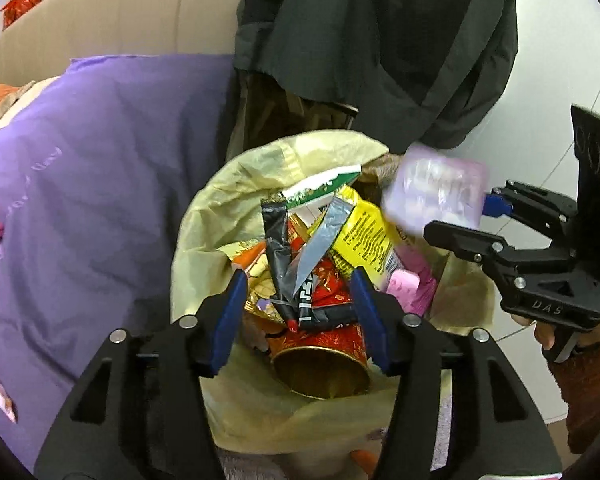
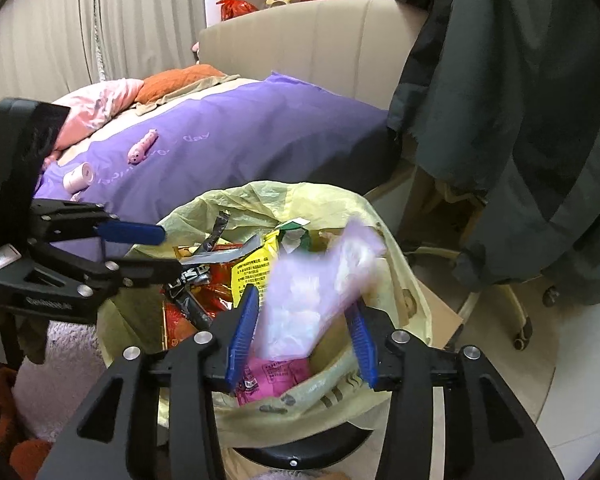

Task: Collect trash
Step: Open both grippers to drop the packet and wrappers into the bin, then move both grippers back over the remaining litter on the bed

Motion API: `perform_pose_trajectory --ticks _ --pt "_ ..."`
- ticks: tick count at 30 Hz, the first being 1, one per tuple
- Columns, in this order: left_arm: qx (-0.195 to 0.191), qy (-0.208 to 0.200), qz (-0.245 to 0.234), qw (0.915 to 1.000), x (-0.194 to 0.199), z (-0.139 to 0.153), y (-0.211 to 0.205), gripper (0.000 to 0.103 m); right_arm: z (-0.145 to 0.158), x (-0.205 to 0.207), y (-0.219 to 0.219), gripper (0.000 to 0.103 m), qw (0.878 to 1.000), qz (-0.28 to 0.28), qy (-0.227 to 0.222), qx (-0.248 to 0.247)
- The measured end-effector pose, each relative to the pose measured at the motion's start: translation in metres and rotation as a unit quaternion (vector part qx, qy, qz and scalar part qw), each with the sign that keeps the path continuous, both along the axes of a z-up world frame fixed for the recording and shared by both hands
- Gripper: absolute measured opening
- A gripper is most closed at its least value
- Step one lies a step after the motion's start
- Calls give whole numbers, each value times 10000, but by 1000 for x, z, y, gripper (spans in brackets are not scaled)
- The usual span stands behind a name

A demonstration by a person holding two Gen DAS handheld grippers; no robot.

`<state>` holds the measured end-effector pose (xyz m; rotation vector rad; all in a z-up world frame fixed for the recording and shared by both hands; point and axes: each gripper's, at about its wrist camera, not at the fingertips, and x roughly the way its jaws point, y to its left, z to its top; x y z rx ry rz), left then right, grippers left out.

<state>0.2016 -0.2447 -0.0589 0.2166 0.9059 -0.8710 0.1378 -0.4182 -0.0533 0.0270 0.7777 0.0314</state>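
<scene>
Blue-padded fingers of the right gripper [image 2: 304,328] spread wide, nothing clamped. Pale purple packet [image 2: 320,284] blurred between and above them, touching neither pad as far as I can tell, over the bin's near-right side. Left gripper [image 1: 300,316] also released, jaws apart, hovering above the wrapper pile.

Bin liner [image 2: 400,240], pale yellow, full: yellow wrapper [image 1: 364,236], silver strip [image 1: 312,256], red cup [image 1: 324,364] on its side at the near edge, pink packet [image 2: 276,372] under the purple one.

Surroundings: purple bedcover [image 2: 240,136] just behind the bin, pink toy [image 2: 142,147] and small white roll [image 2: 78,176] on it. Dark jacket [image 2: 520,120] hangs right, crowding the bin's far-right rim. Cardboard piece [image 2: 440,316] beside the bin.
</scene>
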Motion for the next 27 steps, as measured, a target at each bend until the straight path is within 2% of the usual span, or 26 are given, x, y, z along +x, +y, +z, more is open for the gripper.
perform_pose_trajectory --ticks 6,11,18,21,22,23,24,27 --pt "-163 -243 425 9987 -5 29 29 56 17 -15 3 43 9997 -118 -176 -105" --pt "-257 -651 831 9941 -17 57 64 56 36 -27 12 43 9990 -163 -423 -34" --pt "-313 -1071 1067 9880 -47 85 117 56 66 -43 52 43 9973 90 -725 27" --pt "-378 -1240 1285 9832 -57 91 155 56 77 -47 81 44 9958 333 -850 39" --pt "-380 -1280 1384 9813 -58 91 169 56 80 -47 90 47 9952 400 -887 45" --pt "-384 -1306 1477 9796 -58 92 182 56 83 -47 98 55 9947 467 -917 60" --pt "-396 -1325 1591 9775 -57 93 199 56 86 -46 109 56 9937 573 -955 99" --pt "-482 -1295 2182 9661 -49 86 259 56 91 -40 140 59 9905 867 -1061 149"
